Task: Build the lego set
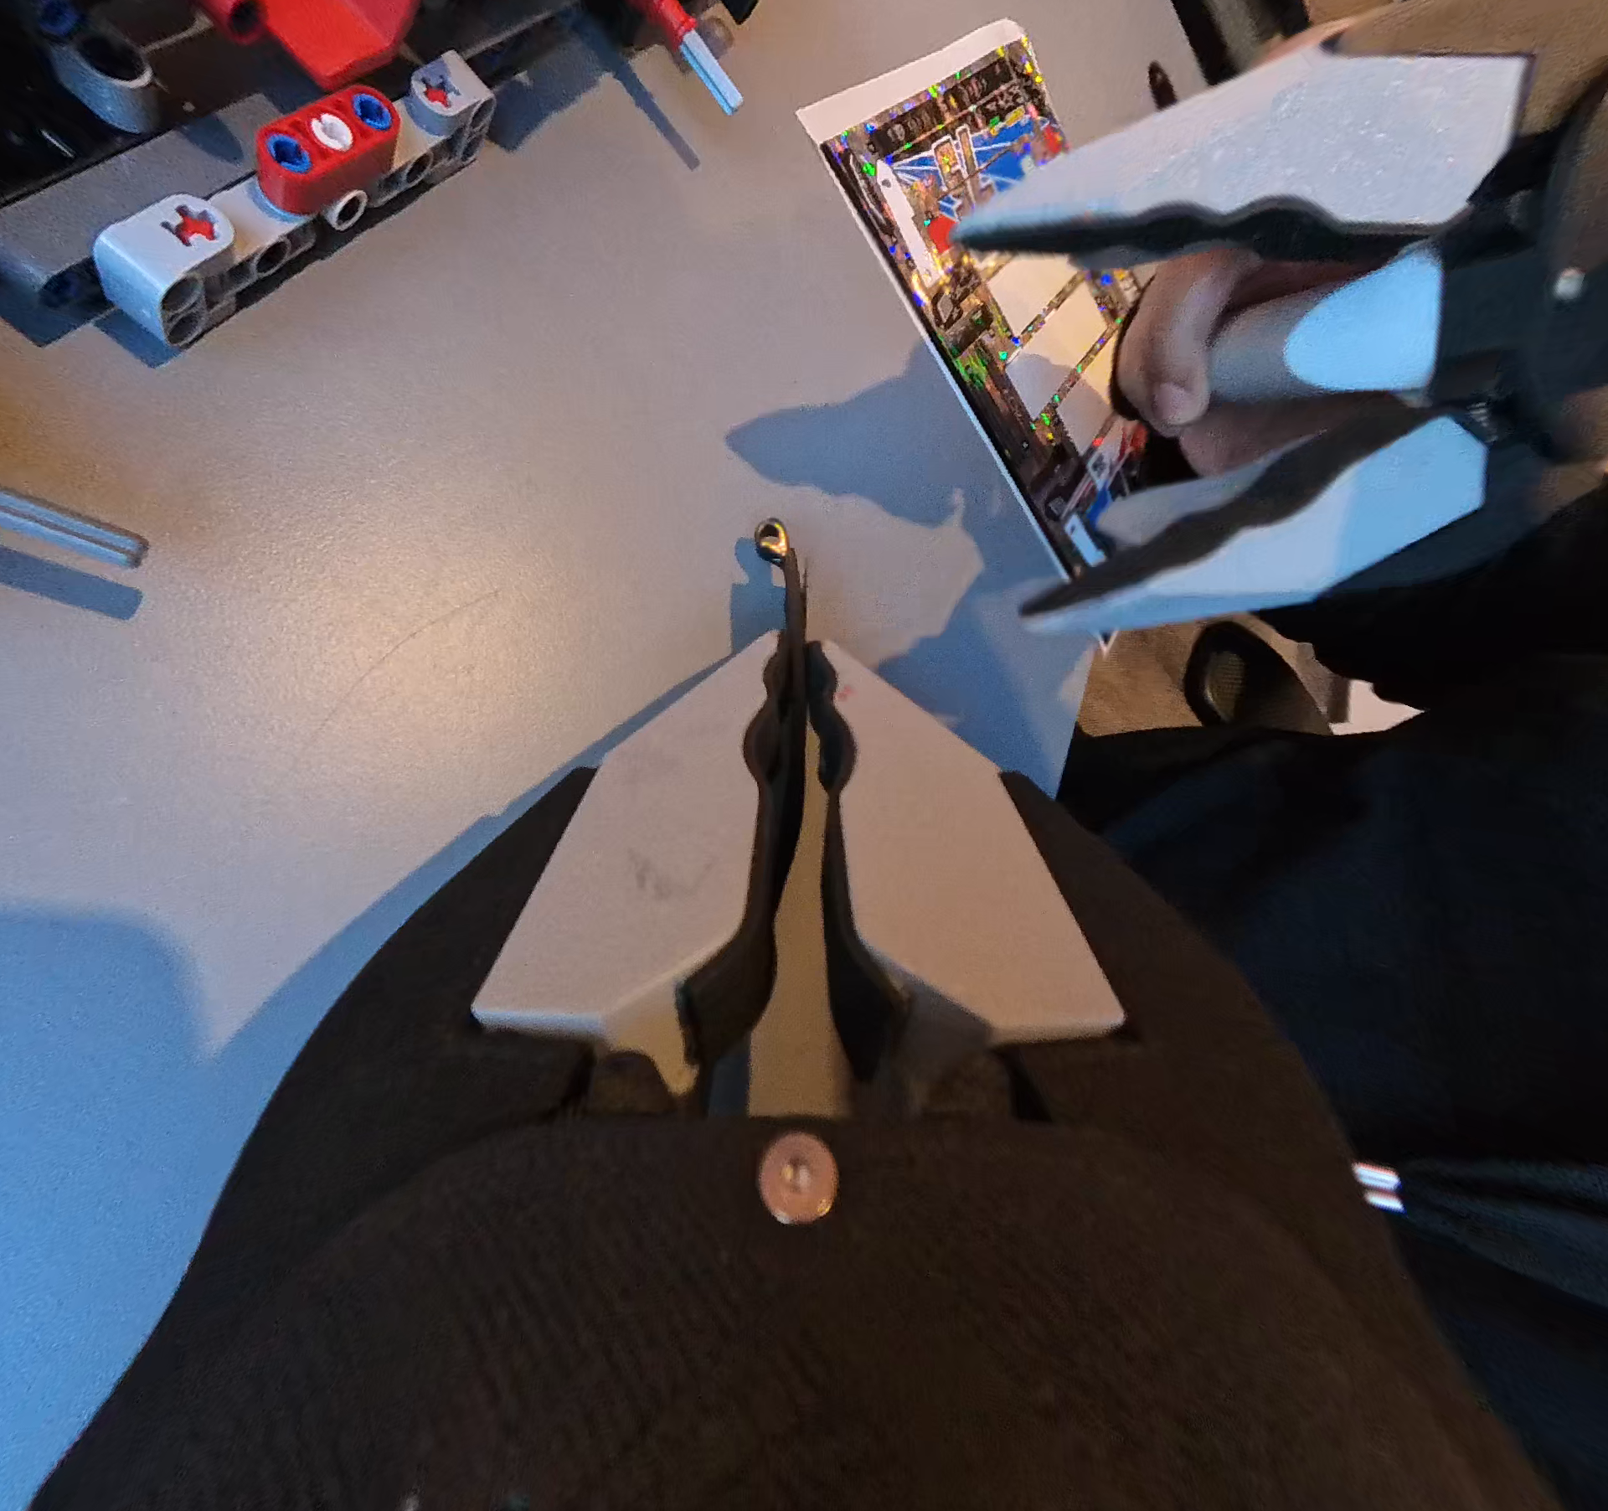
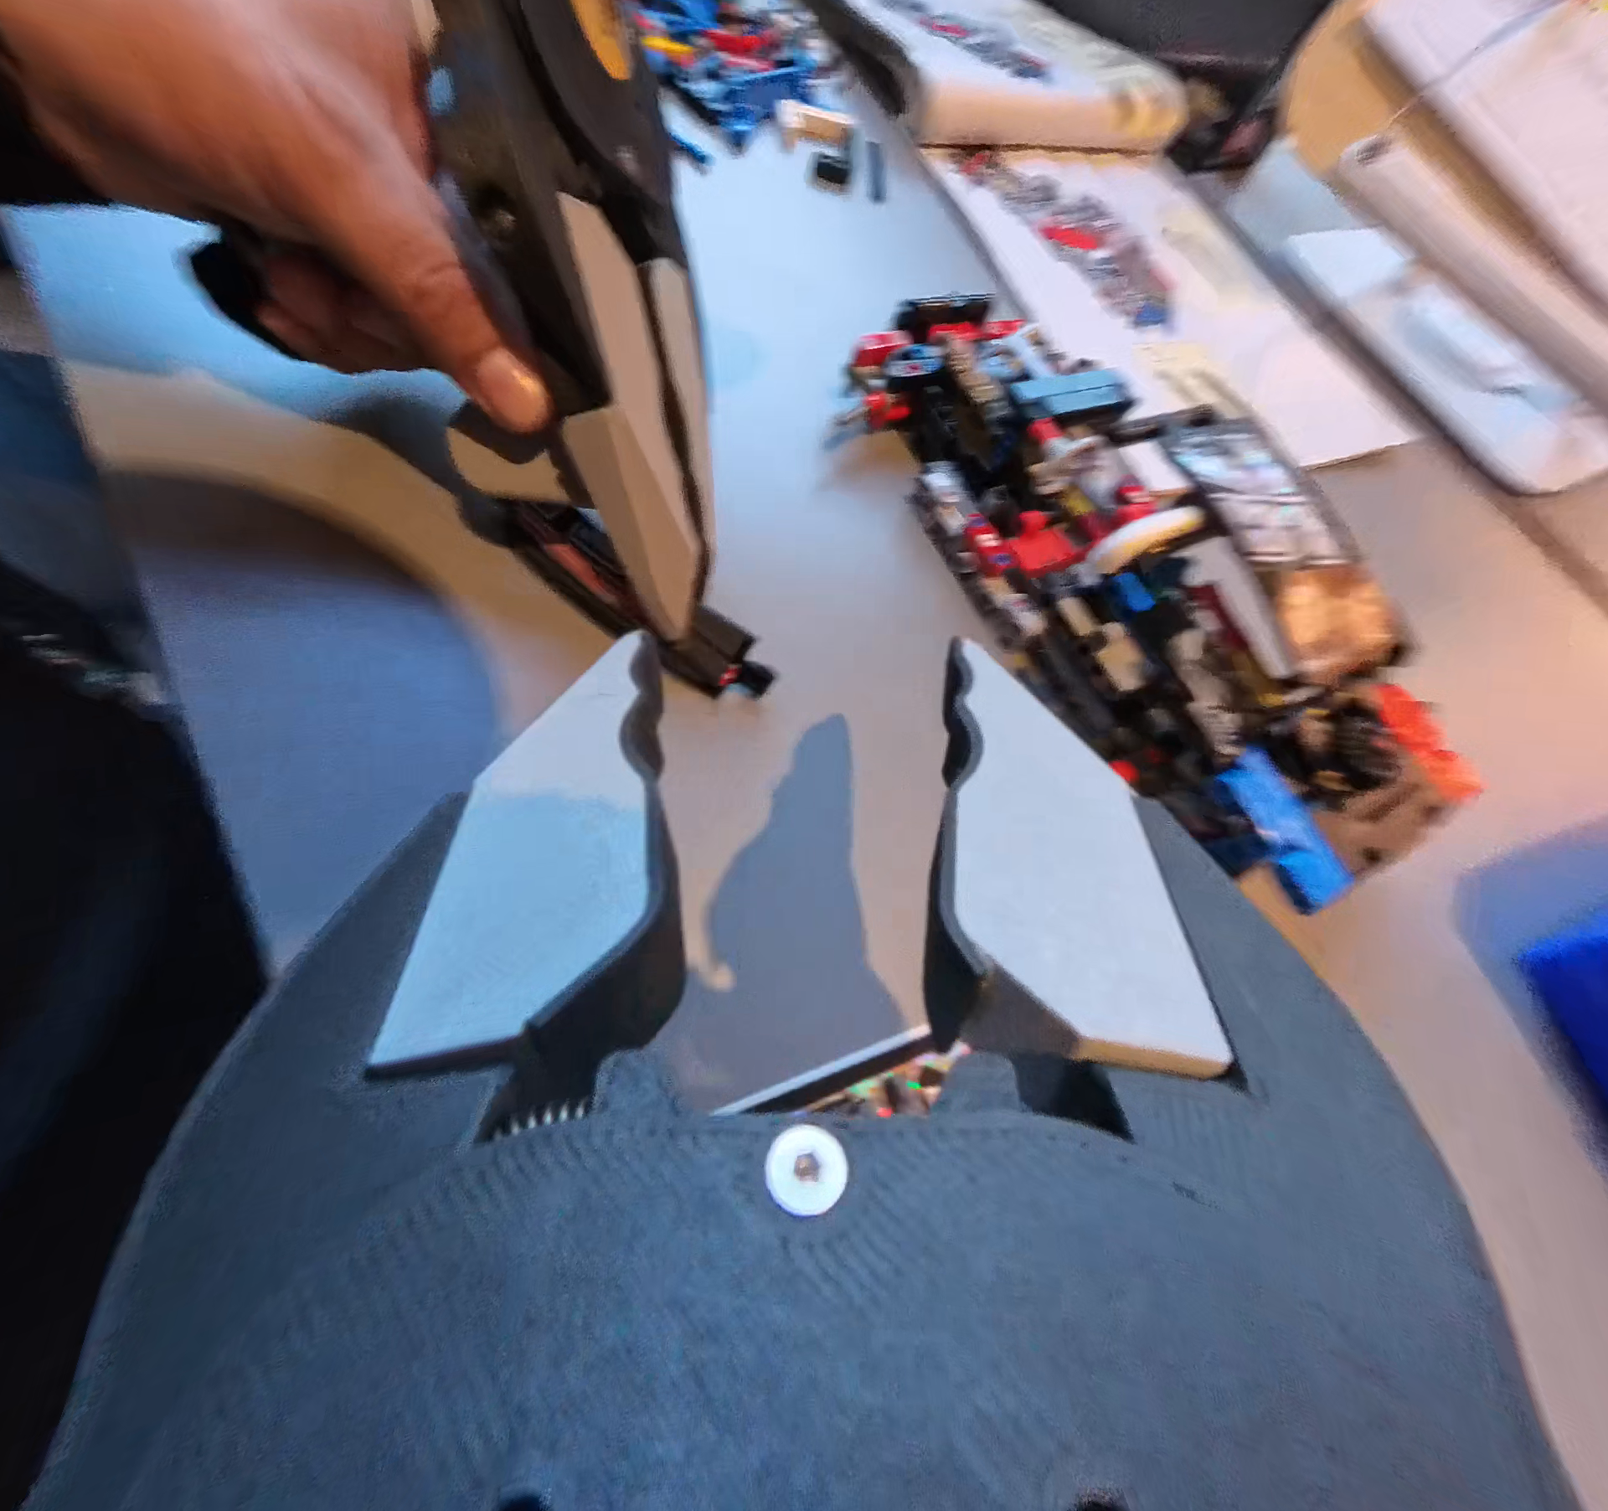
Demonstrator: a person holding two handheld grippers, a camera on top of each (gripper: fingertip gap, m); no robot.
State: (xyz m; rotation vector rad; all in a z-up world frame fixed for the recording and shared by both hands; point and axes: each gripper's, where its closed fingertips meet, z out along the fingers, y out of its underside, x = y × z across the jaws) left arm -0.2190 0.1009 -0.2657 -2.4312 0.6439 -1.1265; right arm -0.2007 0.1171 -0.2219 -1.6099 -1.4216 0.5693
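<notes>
Left tool (image 1: 793, 651) pinched closed on a thin black strip-like piece with a small shiny loop at its tip (image 1: 777, 551), held just above the pale grey bench (image 1: 452, 460) near its front edge; from the right wrist view the same tool (image 2: 687, 625) appears to be closed over a long black lego beam with a red end (image 2: 713, 660), though blur leaves the match uncertain. Right tool (image 2: 800, 686) spread wide, gripping nothing, hanging over the bench's front edge above a glittery sticker sheet on white backing (image 1: 983, 268). Partly built red, black, grey and blue lego model (image 2: 1122, 564) lying toward the bench's right side, well apart from both tools. Loose blue and red lego pieces (image 2: 731, 51) piled near the far edge, beside blurred white booklets (image 2: 1122, 251).
</notes>
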